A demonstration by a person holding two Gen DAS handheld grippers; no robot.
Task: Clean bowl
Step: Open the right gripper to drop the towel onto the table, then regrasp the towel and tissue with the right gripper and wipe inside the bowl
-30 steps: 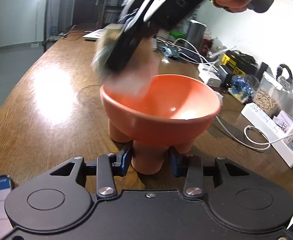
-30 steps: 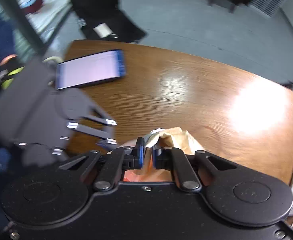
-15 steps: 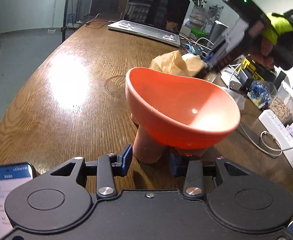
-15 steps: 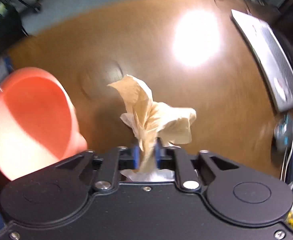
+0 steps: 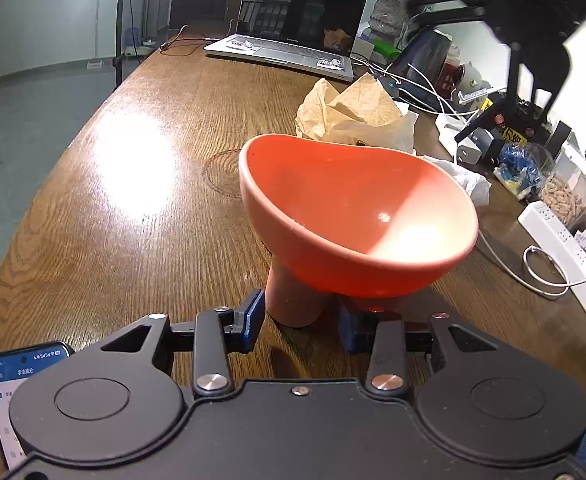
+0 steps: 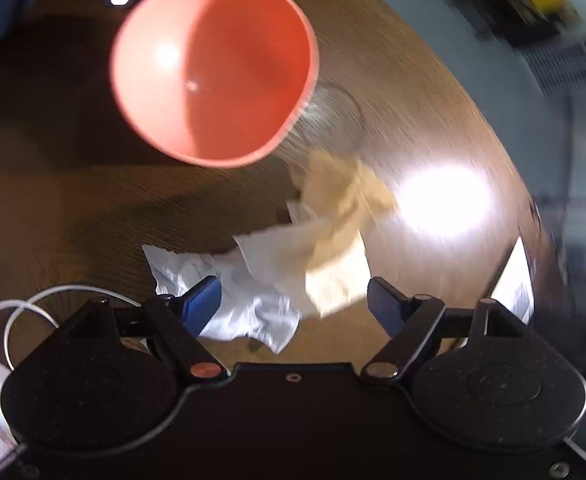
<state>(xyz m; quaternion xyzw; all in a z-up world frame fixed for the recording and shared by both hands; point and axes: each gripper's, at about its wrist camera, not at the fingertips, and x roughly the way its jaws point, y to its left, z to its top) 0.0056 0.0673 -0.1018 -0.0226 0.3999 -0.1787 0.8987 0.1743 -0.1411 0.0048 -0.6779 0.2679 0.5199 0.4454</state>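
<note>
at frame centre the left gripper [image 5: 299, 322] clamps a foot of the tilted orange bowl [image 5: 357, 216], exposing its inside; the right gripper [image 6: 293, 300] hangs spread apart above the crumpled tissue [image 6: 317, 248], apparently finished wiping.

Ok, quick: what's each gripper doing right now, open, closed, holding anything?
Left gripper: closed on a leg of the orange bowl, which is tilted.
Right gripper: open, holding nothing; the crumpled paper towel lies on the table.

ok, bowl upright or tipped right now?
Tipped. The orange bowl leans with its opening toward the paper wad; the left gripper holds one of its legs.
</note>
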